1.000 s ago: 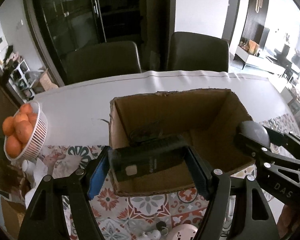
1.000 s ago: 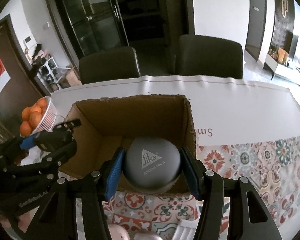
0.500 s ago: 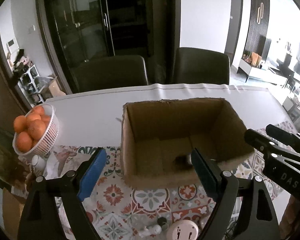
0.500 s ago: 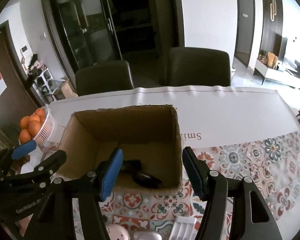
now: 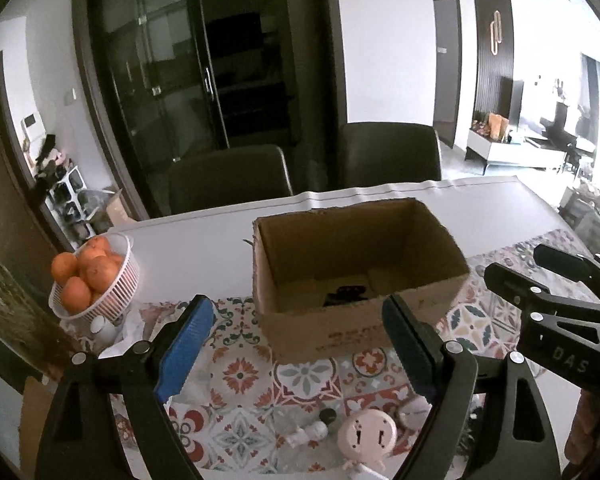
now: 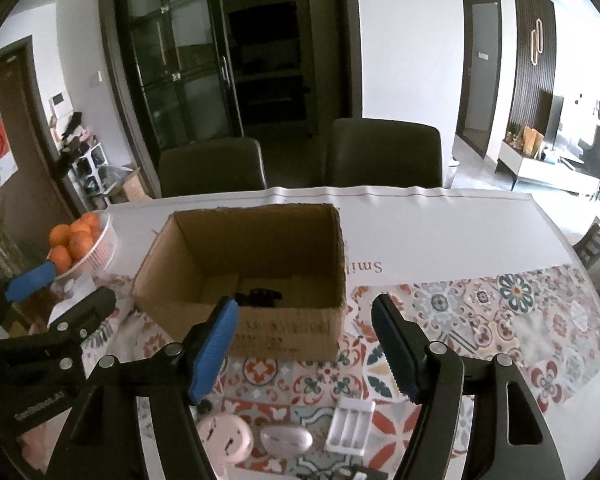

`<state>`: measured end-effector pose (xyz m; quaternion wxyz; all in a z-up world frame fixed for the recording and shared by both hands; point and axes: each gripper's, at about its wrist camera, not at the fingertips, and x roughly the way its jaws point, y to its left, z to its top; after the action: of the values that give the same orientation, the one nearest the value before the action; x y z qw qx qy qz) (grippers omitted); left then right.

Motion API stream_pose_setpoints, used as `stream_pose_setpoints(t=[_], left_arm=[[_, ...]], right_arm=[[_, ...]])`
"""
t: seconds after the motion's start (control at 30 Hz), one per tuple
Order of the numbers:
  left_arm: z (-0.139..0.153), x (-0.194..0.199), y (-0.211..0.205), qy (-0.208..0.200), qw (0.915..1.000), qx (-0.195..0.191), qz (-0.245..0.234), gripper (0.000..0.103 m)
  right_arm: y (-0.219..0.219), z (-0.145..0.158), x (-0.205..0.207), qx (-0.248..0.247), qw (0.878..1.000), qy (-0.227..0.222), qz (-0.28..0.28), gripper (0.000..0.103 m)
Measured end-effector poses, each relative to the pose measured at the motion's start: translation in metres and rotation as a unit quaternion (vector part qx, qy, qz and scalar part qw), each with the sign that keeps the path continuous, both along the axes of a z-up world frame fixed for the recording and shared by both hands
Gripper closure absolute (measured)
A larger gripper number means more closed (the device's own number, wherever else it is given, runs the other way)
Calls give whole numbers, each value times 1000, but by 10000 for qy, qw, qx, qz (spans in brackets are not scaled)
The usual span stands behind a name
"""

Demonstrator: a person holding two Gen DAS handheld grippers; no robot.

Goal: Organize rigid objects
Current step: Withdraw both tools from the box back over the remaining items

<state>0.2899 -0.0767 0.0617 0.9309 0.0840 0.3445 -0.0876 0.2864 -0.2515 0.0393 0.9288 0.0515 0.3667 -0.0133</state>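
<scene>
Fingers (image 5: 184,344) of both grippers gape empty; only right wrist shows the battery holder (image 6: 350,426).

A white ribbed plastic basket (image 5: 116,286) heaped with oranges (image 5: 87,270) stands at the left edge of the desk (image 5: 204,240), which is covered by a white sheet and a patterned tile-print cloth (image 6: 512,320). Two dark upholstered chairs (image 6: 384,152) stand behind it, before a black glass-doored cabinet (image 6: 188,60).
</scene>
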Motion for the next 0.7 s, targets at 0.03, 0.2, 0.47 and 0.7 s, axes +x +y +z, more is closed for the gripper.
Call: stream_pose_setpoints(t=[0.03, 0.2, 0.47, 0.7], left_arm=[[0, -6, -1, -18, 10000, 3, -31, 16], [-2, -31, -3, -75, 9998, -22, -169, 16], [-18, -60, -3, 72, 9993, -45, -358, 16], [-39, -78, -6, 322, 9984, -44, -453, 16]], right_arm=[[0, 1, -5, -5, 10000, -32, -4, 33], [-1, -2, -33, 16, 10000, -75, -46, 33], [-3, -17, -66, 43, 9999, 9, -129, 32], [-3, -35, -84, -5, 9997, 129, -195, 32]])
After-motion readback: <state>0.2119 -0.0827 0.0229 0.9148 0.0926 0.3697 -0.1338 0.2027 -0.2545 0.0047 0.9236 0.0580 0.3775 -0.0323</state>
